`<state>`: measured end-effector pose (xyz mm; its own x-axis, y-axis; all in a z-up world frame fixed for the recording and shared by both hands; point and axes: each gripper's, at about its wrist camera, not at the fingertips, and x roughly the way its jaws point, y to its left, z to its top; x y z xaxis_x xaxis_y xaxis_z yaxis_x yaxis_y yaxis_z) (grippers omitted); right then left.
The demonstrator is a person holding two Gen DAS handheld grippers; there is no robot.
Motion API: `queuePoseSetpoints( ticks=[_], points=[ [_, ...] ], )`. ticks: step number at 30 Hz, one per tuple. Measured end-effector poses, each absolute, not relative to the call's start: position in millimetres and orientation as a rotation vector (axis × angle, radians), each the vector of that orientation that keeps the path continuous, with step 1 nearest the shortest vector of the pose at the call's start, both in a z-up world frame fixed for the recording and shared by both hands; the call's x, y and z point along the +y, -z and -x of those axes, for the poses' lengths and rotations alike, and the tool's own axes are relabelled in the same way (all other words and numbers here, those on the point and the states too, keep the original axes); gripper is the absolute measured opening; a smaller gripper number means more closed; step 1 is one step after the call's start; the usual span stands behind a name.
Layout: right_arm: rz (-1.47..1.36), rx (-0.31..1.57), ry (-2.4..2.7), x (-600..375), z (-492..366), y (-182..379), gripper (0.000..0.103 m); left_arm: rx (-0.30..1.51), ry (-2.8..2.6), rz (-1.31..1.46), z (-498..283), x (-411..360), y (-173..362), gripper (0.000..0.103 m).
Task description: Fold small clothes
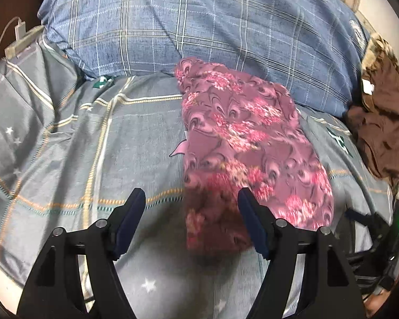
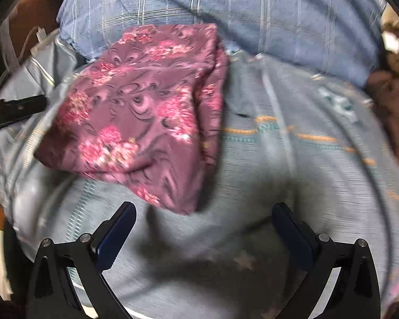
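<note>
Folded maroon floral cloth garment (image 2: 143, 111) lies centre-frame on the grey checked bedsheet (image 2: 292, 172), soft, light and floppy. My right gripper (image 2: 203, 231) gapes wide, empty; left gripper (image 1: 191, 218) part-open, gripping nothing. I'd pinch a folded edge.

A folded maroon garment (image 1: 242, 143) with pink floral print lies flat, its far end against the pillow.

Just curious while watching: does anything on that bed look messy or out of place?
The brown garment lies crumpled at the bed's edge, unfolded. The pink floral garment is folded but sits askew, its far end riding up against the blue plaid pillow.
</note>
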<state>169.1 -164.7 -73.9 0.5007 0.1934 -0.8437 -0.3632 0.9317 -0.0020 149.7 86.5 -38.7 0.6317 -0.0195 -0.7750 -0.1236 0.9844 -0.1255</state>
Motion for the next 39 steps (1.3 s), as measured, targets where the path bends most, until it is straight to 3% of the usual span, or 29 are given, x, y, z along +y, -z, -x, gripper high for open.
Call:
queuePoseSetpoints(
  ticks=[9, 39],
  points=[
    [0.168, 0.873, -0.308, -179.8, -139.6, 21.8, 0.103, 0.866, -0.039, -0.009, -120.9, 69.4, 29.5, 0.072],
    [0.305, 0.822, -0.253, -165.0, -121.0, 18.0, 0.103, 0.840, 0.018, -0.113, -99.0, 35.3, 28.0, 0.072]
  ],
)
